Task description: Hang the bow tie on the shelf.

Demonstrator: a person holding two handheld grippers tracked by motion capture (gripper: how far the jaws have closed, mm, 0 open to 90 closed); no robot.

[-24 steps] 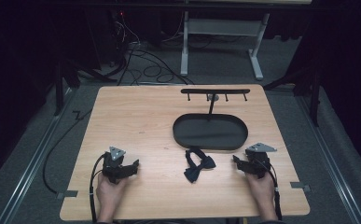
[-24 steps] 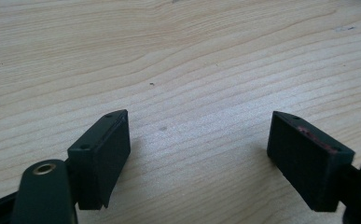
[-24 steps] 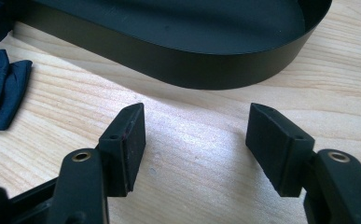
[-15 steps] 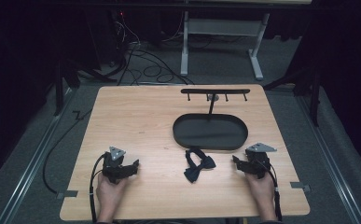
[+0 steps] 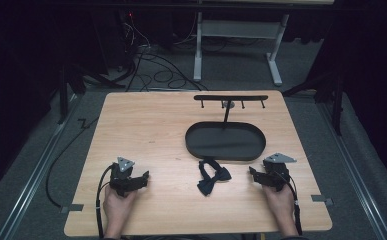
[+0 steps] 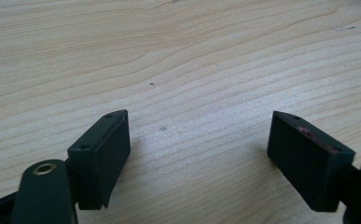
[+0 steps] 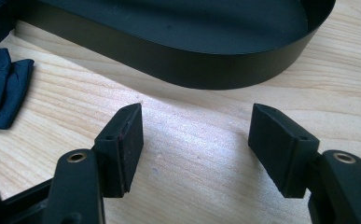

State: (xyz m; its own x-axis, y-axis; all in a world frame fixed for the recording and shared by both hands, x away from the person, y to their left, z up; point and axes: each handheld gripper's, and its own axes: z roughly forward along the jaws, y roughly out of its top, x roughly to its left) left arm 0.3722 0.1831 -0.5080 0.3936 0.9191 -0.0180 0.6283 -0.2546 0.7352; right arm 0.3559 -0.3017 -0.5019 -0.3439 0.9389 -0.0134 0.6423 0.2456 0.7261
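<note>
the bow tie [image 5: 213, 177] lies between both hand-held grippers, nearer the right one [image 5: 255, 174], long axis slanted; both jaws wide, empty.

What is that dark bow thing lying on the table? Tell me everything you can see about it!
It is a bow tie, dark navy and made of soft-looking folded cloth, with two puffy wings, a knot in the middle and a thin strap curling off its top. It lies flat and a bit slanted on the wooden table, just in front of the black oval tray, between the two grippers. Nothing holds it; only the table touches it. The right gripper view shows one folded wing at its left edge.
</note>
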